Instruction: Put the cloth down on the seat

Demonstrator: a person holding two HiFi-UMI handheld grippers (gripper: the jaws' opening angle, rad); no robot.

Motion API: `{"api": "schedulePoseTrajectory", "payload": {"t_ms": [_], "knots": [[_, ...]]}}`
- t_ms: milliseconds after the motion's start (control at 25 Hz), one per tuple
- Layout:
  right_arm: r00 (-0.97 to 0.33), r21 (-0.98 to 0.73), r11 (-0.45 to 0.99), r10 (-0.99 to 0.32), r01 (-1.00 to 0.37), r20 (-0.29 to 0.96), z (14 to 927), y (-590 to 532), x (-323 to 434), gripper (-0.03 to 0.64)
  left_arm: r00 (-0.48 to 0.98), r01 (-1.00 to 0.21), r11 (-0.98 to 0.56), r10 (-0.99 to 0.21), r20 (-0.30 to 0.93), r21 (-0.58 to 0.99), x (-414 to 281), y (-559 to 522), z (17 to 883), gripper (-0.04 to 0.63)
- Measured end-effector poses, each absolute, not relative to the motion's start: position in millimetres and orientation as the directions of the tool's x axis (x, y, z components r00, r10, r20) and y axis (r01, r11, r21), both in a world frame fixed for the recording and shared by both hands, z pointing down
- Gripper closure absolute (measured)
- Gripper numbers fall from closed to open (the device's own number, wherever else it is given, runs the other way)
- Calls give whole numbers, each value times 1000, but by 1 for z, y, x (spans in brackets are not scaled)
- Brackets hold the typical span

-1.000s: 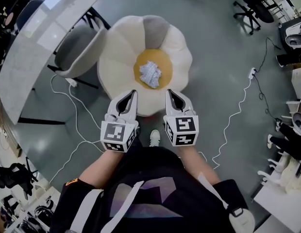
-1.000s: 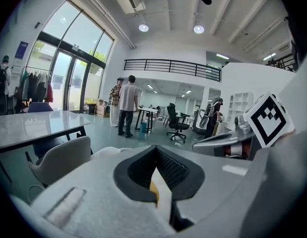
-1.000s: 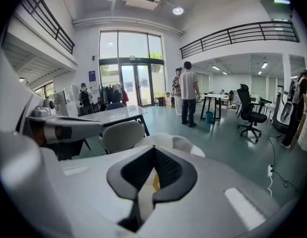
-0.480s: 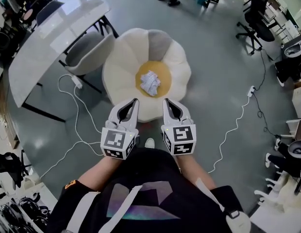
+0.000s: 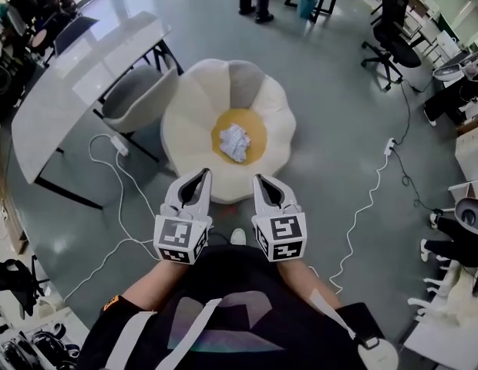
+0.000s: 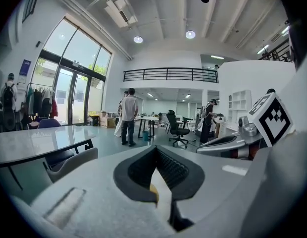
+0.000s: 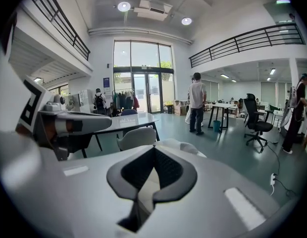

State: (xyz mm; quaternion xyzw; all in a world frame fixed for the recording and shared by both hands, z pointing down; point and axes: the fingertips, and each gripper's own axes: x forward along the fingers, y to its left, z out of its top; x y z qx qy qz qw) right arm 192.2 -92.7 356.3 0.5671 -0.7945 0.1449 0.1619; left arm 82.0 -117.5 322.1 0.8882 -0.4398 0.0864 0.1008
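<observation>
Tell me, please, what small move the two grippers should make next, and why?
Probably just draw both grippers back to a rest position. The cloth lies crumpled on the yellow middle of the seat, and the left gripper and right gripper are both shut and empty, short of the seat's near edge. The task looks done.

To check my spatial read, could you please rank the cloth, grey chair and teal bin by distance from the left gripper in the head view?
1. Cloth, just ahead, on the seat.
2. Grey chair, to the left.
3. Teal bin, far across the floor.
</observation>
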Motion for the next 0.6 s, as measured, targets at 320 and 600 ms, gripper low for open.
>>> {"api": "schedulePoseTrajectory", "payload": {"t_ms": [320,600], "knots": [[-274,-41,283,-870,-958,410,348,-74,162,617,640,-764,-636,-729,242,108,56,-100,322,597],[-243,-50,251,-839,-967,487,378,-54,146,617,677,-727,-681,-687,264,91,52,-80,334,597]]}}
